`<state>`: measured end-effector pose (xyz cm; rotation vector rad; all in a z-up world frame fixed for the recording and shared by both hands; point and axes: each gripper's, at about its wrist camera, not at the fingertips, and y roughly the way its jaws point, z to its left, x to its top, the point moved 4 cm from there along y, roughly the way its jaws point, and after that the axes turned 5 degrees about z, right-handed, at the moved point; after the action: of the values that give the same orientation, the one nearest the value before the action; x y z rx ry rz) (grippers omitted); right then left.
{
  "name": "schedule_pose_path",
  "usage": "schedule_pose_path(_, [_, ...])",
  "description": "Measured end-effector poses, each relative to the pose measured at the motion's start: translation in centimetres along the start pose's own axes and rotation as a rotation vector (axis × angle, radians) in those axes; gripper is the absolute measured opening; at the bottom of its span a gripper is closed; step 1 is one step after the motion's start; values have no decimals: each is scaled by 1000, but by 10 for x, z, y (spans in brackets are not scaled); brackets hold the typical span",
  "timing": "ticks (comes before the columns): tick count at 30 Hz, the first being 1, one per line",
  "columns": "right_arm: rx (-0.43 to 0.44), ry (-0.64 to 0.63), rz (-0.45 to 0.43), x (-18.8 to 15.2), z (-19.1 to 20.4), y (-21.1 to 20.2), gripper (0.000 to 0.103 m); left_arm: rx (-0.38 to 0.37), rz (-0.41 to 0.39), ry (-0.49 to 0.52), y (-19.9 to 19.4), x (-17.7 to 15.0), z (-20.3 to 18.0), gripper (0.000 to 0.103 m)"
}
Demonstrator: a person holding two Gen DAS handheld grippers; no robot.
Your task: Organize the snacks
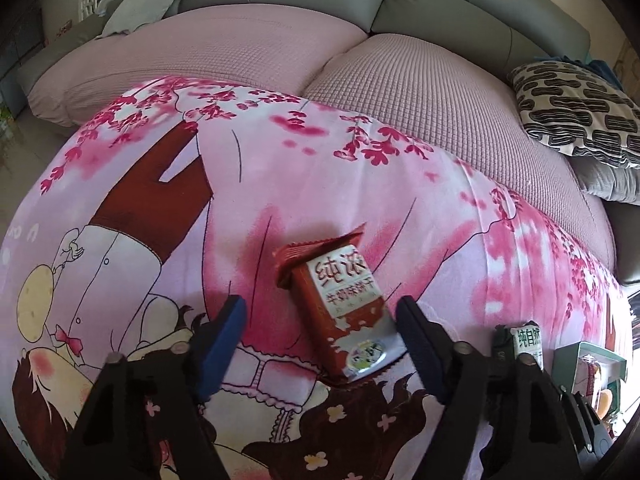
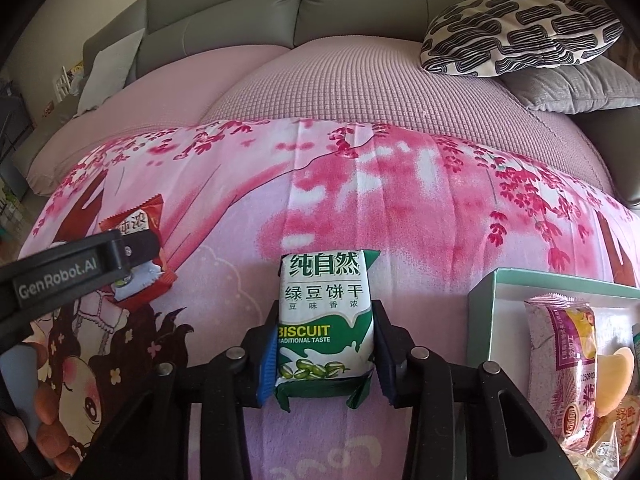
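Right gripper (image 2: 325,356) clamped on green biscuit pack (image 2: 326,320); left gripper (image 1: 322,320) open, red biscuit pack (image 1: 340,312) between its jaws, right pad touching.

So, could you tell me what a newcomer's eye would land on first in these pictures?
Probably the green-and-white biscuit packet, clamped in the right tool at centre over the pink cartoon blanket. Next, the red biscuit packet lying between the left tool's parted fingers, and the green box of snacks at far right.
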<state>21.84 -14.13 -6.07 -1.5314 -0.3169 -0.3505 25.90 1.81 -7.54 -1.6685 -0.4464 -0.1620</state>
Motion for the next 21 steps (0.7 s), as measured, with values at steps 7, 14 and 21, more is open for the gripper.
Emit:
schedule_pose_path(7, [1,7,-5,-2,-1,-2,42,-17,2,45,2,-4,-15,51])
schedule_pose_path(14, [10,39,-2,-6,-5,-7,42,-54,0,27,-4,-8,-14,42])
schedule_pose_path(21, [33,70,8,-18,-10,-19,42,-82,13,19,-13,-14,-11,41])
